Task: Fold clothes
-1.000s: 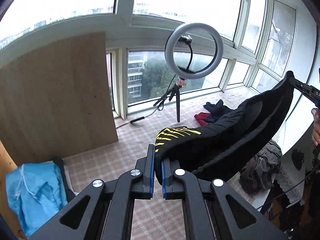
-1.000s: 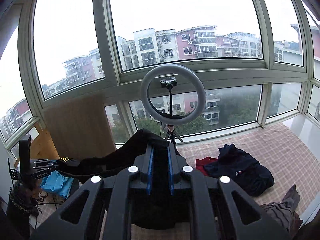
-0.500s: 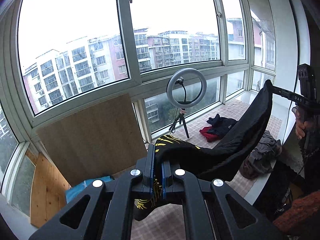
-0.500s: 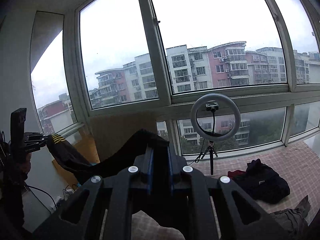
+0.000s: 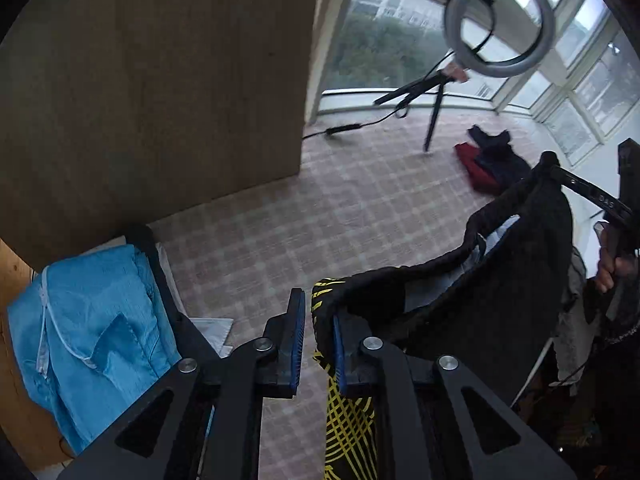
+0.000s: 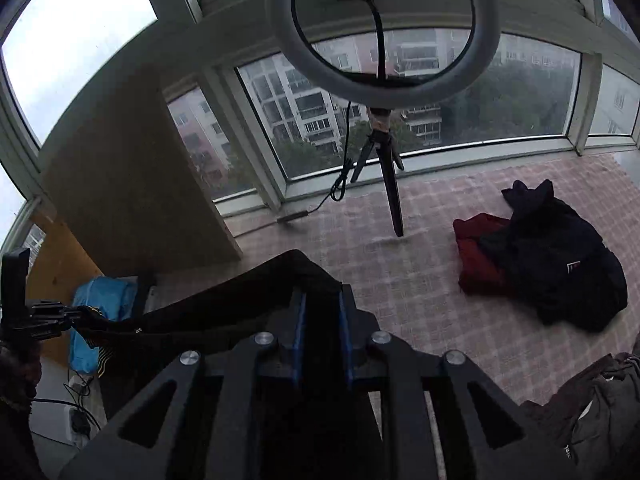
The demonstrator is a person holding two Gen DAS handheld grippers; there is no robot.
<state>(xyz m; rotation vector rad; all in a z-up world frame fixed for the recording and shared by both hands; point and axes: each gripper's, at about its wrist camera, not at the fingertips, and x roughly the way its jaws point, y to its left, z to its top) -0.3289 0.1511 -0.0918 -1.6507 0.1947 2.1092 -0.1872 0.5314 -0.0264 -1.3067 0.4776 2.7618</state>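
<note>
Black garment point(image 5: 492, 300) is stretched mid-air at lower right, pinched at each end by left gripper point(image 5: 318, 340) and right gripper point(image 6: 320, 336); uneven pull could slip yellow-striped edge free.

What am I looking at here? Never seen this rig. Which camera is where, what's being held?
There is no robot arm: a person holds one two-finger gripper in each hand, and each gripper carries a fisheye camera that looks along its fingers.

The left wrist view shows the left gripper. The right wrist view shows the right gripper. Both are shut on the same black garment, which has a yellow pattern at the left end and hangs stretched between them above the surface.

On the checked cloth lie a dark jacket over a red garment, and a ring light stands on a tripod. A blue garment lies at the left.
</note>
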